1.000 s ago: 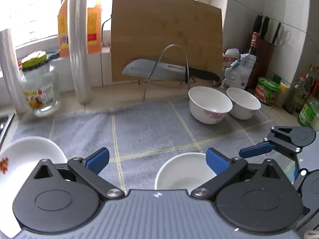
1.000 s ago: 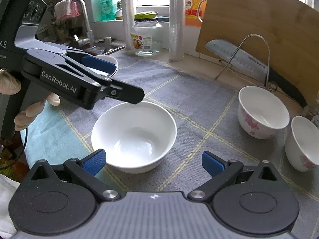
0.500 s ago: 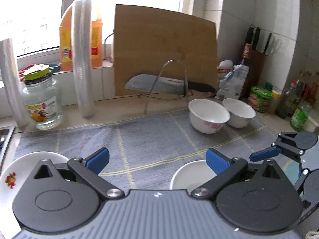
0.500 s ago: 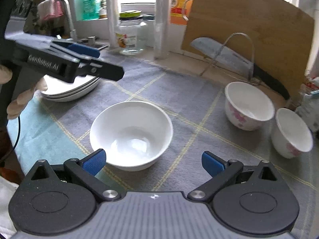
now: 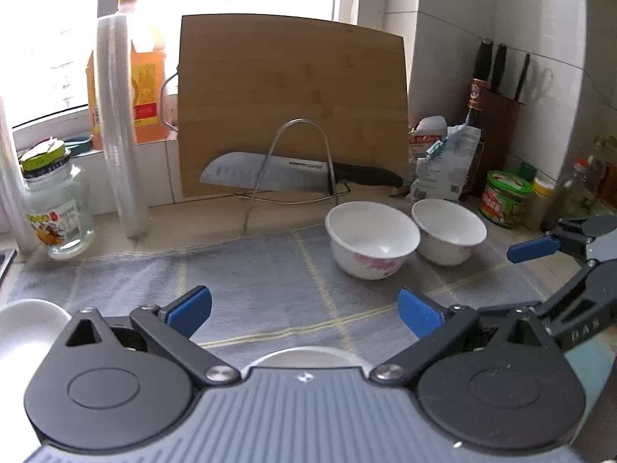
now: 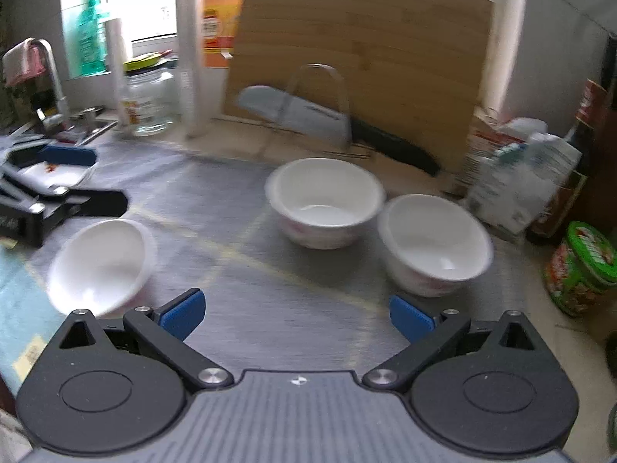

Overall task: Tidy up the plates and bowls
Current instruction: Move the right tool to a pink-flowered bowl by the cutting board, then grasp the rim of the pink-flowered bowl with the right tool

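Left gripper (image 5: 304, 310) is spread wide, empty, above the plain white bowl (image 6: 101, 266) at its 6 o'clock. Right gripper (image 6: 295, 314) likewise gapes, holding nothing. Two pink-flowered bowls (image 6: 326, 202) (image 6: 434, 245) stand touching at its 12 to 1 o'clock on the grey checked mat (image 6: 239, 270); white plates (image 5: 23, 328) lie at the left gripper's 9 o'clock.

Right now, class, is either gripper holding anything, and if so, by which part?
Nothing is held. The left gripper and the right gripper are both open, with only the grey mat between their pads.
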`<action>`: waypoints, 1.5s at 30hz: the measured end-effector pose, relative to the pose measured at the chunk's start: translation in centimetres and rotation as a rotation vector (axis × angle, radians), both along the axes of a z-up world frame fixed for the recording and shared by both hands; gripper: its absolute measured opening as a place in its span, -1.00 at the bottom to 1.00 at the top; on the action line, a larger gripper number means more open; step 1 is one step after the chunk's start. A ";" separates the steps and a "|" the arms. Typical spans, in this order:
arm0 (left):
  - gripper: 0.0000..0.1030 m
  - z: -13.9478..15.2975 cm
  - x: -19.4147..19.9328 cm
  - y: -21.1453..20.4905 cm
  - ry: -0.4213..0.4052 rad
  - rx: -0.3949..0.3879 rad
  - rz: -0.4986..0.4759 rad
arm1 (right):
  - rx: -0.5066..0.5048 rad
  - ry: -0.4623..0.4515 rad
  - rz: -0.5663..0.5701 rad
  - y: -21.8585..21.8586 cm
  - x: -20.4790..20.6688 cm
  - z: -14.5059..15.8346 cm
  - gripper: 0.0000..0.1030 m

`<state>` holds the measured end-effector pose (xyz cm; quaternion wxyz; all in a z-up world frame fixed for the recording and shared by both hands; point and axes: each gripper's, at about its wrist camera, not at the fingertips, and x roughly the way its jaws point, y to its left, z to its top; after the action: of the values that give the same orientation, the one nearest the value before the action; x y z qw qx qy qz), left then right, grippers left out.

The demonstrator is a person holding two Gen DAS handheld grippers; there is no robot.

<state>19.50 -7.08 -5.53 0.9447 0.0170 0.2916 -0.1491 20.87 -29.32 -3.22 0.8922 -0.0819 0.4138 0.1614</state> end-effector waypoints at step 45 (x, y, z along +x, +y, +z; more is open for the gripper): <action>0.79 -6.5 9.2 -14.4 0.081 0.124 0.198 | 0.083 0.236 0.395 1.0 20.7 -4.2 0.58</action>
<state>28.70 -21.45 -12.02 0.9394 0.0406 0.3384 -0.0372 41.56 -28.34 -7.37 0.7914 -0.1048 0.4841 0.3582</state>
